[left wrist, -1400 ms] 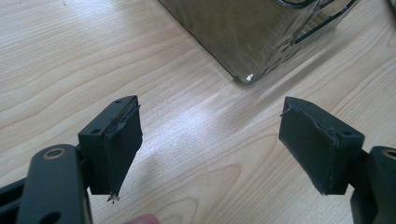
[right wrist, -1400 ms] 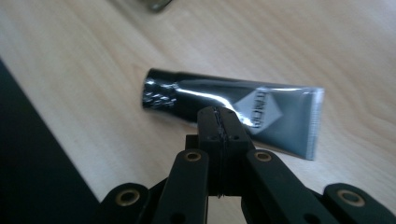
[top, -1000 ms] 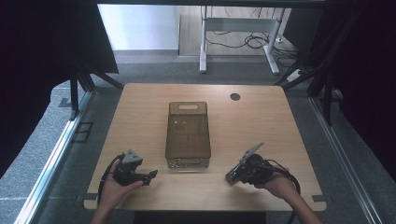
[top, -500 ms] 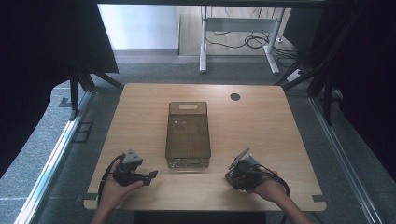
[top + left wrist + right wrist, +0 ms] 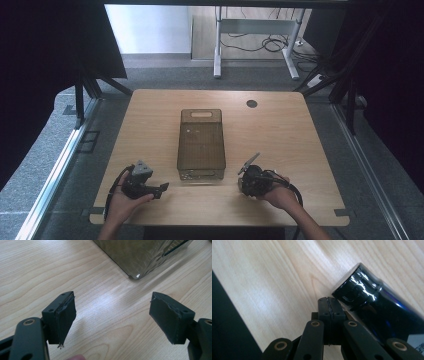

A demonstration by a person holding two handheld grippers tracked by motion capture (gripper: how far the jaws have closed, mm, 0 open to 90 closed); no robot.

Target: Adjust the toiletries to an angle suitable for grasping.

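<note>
A smoky plastic bin point(image 5: 201, 145) sits mid-table point(image 5: 300, 140). The left gripper point(image 5: 112, 315) waits near its corner, jaws wide and empty; the right gripper point(image 5: 329, 305), jaws pressed together, nothing between them, rests beside a dark bottle point(image 5: 372, 302).

Even overhead light, dark surrounds; glare patch on table point(image 5: 110, 300); glossy black object point(image 5: 372, 302) blurred.
</note>
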